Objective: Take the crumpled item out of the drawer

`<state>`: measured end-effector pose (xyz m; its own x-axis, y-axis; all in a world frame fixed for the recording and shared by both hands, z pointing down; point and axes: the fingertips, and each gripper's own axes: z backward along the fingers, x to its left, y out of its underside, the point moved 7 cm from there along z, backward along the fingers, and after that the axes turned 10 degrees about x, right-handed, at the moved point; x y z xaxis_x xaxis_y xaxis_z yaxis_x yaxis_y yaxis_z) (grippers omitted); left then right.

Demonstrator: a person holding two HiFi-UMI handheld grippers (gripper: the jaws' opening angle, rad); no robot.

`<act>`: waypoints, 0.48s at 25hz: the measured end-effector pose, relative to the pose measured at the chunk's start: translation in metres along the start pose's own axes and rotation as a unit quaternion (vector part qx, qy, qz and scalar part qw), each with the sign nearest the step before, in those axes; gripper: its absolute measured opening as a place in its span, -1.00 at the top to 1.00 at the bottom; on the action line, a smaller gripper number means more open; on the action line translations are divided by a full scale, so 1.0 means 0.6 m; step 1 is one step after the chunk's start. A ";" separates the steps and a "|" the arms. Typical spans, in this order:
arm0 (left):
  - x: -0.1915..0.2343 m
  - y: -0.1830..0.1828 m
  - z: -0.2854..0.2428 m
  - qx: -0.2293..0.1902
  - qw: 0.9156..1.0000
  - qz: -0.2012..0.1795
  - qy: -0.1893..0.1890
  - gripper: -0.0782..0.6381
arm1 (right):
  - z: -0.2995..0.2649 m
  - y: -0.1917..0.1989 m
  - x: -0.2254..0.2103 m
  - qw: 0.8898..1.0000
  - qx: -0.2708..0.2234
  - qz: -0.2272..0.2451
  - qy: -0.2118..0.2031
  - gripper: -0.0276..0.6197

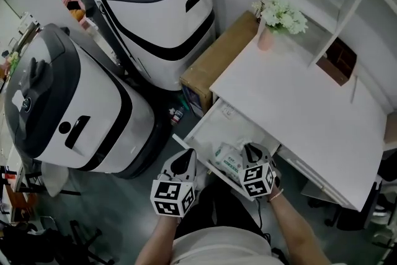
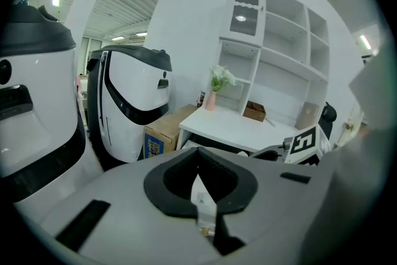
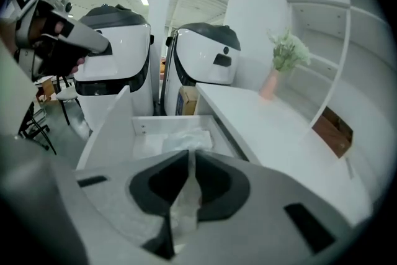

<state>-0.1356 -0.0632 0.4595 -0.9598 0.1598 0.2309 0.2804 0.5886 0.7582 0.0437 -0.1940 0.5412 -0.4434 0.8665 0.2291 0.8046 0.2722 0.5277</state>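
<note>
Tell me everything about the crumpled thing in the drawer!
The crumpled item looks like a thin white plastic wrapper with green print, all wrinkled and bunched up. It is in the open white drawer, near the front. The right gripper is shut on a fold of its see-through film. Nothing else seems to touch it.

Dim, soft light (fisheye-warped edges)
</note>
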 end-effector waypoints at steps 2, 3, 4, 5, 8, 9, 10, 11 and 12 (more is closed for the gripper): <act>-0.005 -0.002 0.000 -0.002 1.000 -0.008 0.009 0.80 | 0.022 -0.004 -0.002 1.000 -0.015 -0.010 0.011 0.80; -0.008 -0.003 -0.001 -0.002 1.000 -0.011 0.013 0.80 | 0.032 -0.005 -0.003 1.000 -0.022 -0.014 0.017 0.80; -0.011 -0.004 -0.001 -0.003 1.000 -0.015 0.017 0.80 | 0.043 -0.005 -0.004 0.999 -0.028 -0.017 0.023 0.80; -0.015 -0.005 -0.002 -0.004 1.000 -0.019 0.021 0.80 | 0.052 -0.005 -0.005 0.999 -0.033 -0.021 0.030 0.80; -0.023 -0.010 -0.004 -0.007 0.999 -0.029 0.033 0.80 | 0.081 -0.006 -0.008 0.997 -0.050 -0.033 0.049 0.80; -0.025 -0.012 -0.004 -0.008 0.999 -0.032 0.037 0.80 | 0.090 -0.007 -0.010 0.996 -0.056 -0.040 0.053 0.80; -0.028 -0.014 -0.004 -0.010 0.998 -0.036 0.041 0.80 | 0.100 -0.008 -0.011 0.995 -0.062 -0.049 0.057 0.80; -0.031 -0.016 -0.005 -0.011 0.998 -0.039 0.045 0.80 | 0.110 -0.009 -0.013 0.994 -0.069 -0.059 0.060 0.80; -0.034 -0.017 -0.005 -0.012 0.998 -0.042 0.049 0.80 | 0.120 -0.010 -0.015 0.993 -0.075 -0.068 0.062 0.80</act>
<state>-0.1187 -0.0748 0.4488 -0.9742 0.0329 0.2235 0.2010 0.5774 0.7913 0.0712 -0.1732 0.4772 -0.5973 0.7648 0.2414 0.6701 0.3105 0.6742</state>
